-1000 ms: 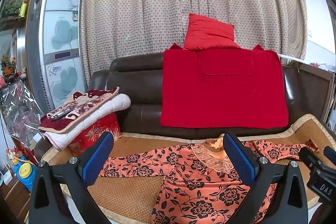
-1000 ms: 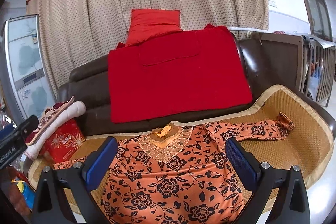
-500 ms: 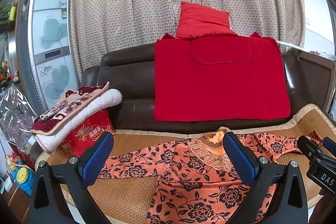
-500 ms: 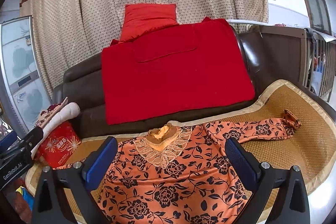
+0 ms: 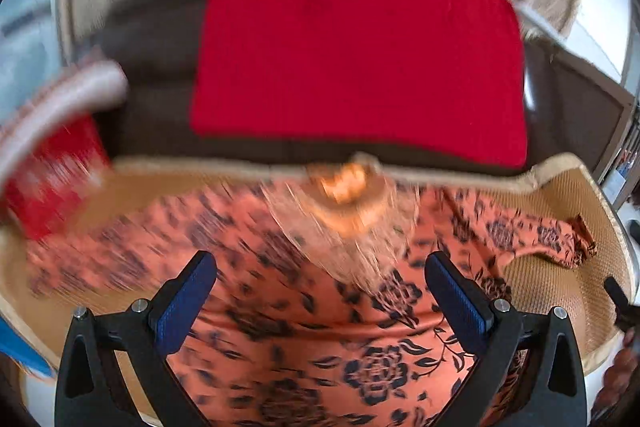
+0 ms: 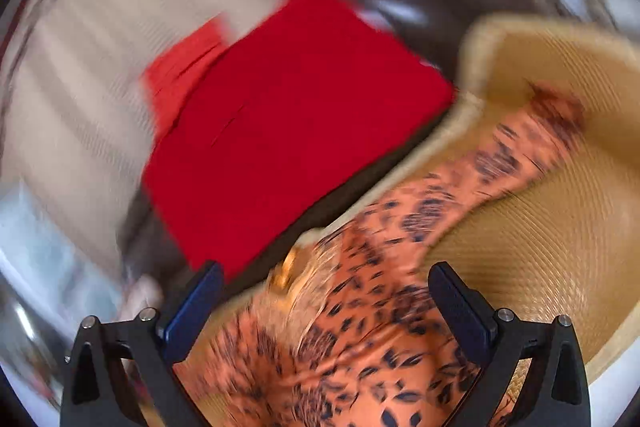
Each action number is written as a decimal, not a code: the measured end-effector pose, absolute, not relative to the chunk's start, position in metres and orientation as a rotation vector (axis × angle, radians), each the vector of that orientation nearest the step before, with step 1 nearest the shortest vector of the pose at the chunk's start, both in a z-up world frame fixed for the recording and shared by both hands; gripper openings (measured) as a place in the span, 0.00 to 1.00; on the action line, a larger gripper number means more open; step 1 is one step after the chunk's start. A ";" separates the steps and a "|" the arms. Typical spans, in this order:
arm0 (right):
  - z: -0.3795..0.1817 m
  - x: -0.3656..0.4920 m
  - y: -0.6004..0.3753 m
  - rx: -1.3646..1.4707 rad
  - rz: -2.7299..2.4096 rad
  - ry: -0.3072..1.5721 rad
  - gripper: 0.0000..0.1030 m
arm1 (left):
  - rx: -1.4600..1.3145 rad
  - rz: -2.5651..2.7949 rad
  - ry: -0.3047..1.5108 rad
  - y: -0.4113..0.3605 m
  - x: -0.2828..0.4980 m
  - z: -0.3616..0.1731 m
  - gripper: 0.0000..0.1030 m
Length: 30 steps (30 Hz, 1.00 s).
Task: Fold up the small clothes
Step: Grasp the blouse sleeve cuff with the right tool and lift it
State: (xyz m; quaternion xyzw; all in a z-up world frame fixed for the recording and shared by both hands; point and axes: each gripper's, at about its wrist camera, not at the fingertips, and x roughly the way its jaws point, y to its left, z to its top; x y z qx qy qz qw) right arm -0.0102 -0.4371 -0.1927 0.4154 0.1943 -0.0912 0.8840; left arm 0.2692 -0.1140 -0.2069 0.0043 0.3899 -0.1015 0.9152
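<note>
An orange blouse with black flowers (image 5: 360, 339) lies flat on a woven straw mat (image 5: 560, 279), collar toward twelve o'clock, sleeves stretched from nine to three. The left gripper (image 5: 320, 291) and right gripper (image 6: 326, 301) hover above it, jaws spread wide, holding nothing.

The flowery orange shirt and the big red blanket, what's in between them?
In the left wrist view, the mat's pale edge and a dark strip of sofa lie between the shirt and blanket.
</note>
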 end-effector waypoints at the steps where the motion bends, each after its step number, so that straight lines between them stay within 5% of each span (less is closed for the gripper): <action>1: -0.213 -0.018 -0.473 0.990 -0.233 0.369 1.00 | -0.005 -0.210 0.840 -0.120 0.280 -0.224 1.00; 7: -0.281 -0.027 -0.580 1.346 -0.375 0.162 0.89 | -0.010 -0.154 0.783 -0.135 0.302 -0.275 1.00; 16: -0.329 0.025 -0.643 1.417 -0.534 0.298 0.59 | 0.131 -0.115 0.779 -0.145 0.328 -0.305 1.00; 30: -0.340 -0.015 -0.729 1.455 -0.752 0.150 0.61 | 0.208 -0.125 0.769 -0.163 0.328 -0.319 1.00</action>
